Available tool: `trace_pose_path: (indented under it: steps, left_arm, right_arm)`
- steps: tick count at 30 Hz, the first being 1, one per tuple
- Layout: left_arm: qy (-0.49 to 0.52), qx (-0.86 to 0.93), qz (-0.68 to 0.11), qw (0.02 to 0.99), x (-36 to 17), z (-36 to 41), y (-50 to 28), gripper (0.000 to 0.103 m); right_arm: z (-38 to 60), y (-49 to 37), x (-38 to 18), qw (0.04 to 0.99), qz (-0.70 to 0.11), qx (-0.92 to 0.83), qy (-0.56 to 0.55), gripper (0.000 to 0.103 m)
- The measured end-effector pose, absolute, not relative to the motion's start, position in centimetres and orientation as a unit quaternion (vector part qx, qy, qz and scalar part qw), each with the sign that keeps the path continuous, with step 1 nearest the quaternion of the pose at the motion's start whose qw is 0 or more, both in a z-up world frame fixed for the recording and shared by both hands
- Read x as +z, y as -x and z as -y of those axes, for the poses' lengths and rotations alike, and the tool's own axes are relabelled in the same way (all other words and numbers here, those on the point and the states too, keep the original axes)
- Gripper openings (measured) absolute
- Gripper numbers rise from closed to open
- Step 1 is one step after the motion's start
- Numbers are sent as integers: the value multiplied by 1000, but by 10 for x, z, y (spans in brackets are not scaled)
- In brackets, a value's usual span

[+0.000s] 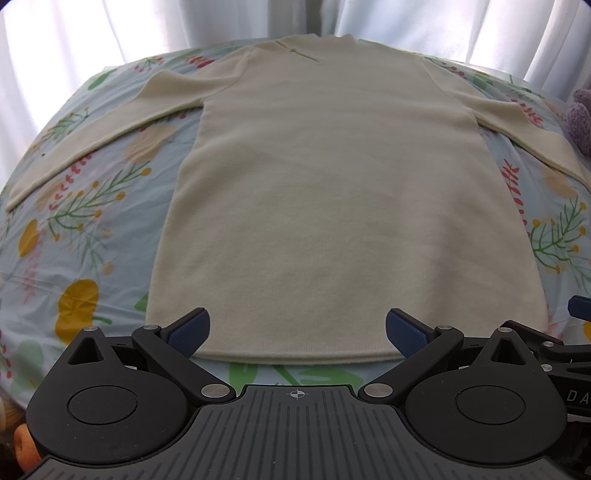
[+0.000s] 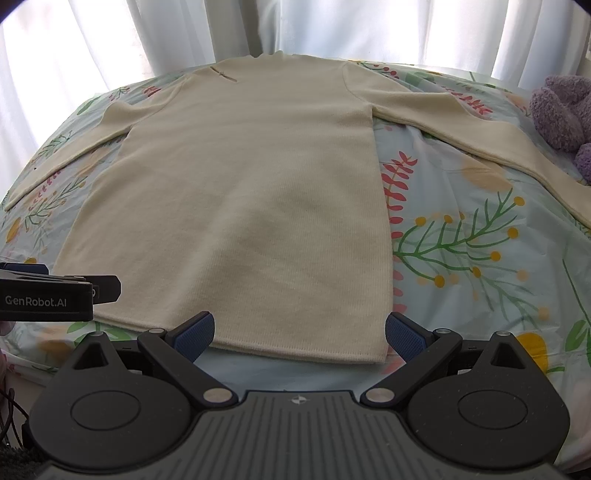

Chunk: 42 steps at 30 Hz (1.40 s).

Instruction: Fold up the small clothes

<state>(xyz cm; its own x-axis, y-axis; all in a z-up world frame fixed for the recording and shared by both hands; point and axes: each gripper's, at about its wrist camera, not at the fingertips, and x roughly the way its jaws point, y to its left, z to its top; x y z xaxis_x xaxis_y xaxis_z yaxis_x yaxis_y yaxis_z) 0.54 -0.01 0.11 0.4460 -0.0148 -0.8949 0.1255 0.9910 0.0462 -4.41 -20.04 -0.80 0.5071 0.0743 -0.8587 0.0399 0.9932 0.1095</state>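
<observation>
We have a cream knit sweater (image 1: pixel 314 192) spread flat, front side down or up we cannot tell, on a bed covered by a pale blue floral sheet (image 1: pixel 85 229), its hem nearest us and its collar toward the white curtains (image 2: pixel 369 29). It looks soft and light — a fine ribbed knit that will drape, stretch a little and sag wherever we do not support it, so we judge it needs lifting at two points at once. Both sleeves lie angled outward and down; the left sleeve (image 1: pixel 74 147) runs toward the bed's edge, the right sleeve (image 2: pixel 480 136) passes close beside a fuzzy purple plush toy (image 2: pixel 561 110). Our left gripper (image 1: pixel 297 332) hovers at the hem with its fingers spread wide and nothing between them; our right gripper (image 2: pixel 300 334) is likewise released and empty, over the hem's right corner. The blue pads (image 2: pixel 195 334) are textured, which should bite the knit well. We would pinch at a shoulder seam and the hem corner on one side — edges are thicker there and less likely to slip.
</observation>
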Motion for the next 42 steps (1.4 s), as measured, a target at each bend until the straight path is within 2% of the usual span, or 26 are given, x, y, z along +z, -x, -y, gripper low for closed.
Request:
trace_pose_path:
  steps: [42]
  left_arm:
    - [-51, -38, -534, 843, -2, 2, -13, 103]
  right_arm:
    - [201, 41, -10, 866, -496, 13, -63, 99]
